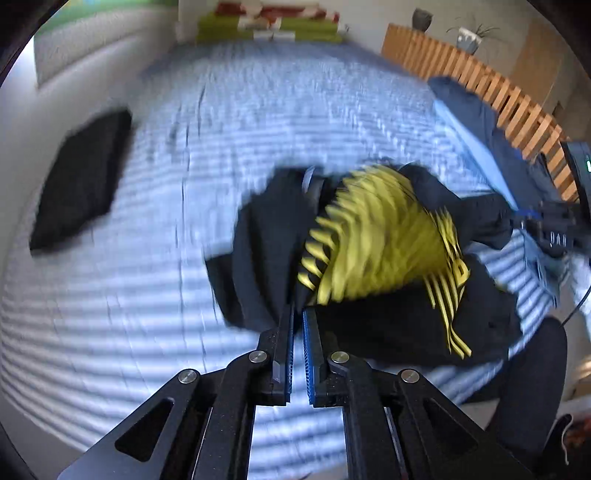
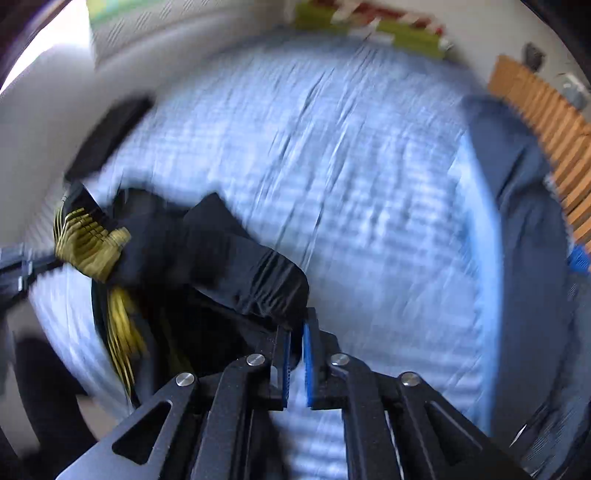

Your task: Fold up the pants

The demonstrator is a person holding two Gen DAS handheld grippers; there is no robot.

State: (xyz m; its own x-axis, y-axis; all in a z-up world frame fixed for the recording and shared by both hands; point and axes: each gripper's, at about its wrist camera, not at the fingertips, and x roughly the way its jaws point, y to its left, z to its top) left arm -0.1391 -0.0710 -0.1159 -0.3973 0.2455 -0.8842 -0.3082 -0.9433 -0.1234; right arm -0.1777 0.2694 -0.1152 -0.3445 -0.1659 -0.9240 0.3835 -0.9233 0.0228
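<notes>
Black pants (image 1: 369, 266) with a yellow striped pattern hang bunched over a blue-and-white striped bed (image 1: 147, 295). My left gripper (image 1: 298, 314) is shut on a fold of the black cloth at the pants' near edge. In the right wrist view the same pants (image 2: 207, 258) stretch from the left toward my right gripper (image 2: 297, 325), which is shut on a gathered black edge. The left gripper (image 2: 22, 269) shows at the far left of that view, beside the yellow pattern. Both views are blurred by motion.
A folded black garment (image 1: 81, 177) lies at the bed's left side. Dark blue clothes (image 1: 491, 140) are heaped along the right edge, next to a wooden slatted rail (image 1: 498, 92). Green and red bedding (image 1: 269, 22) sits at the far end.
</notes>
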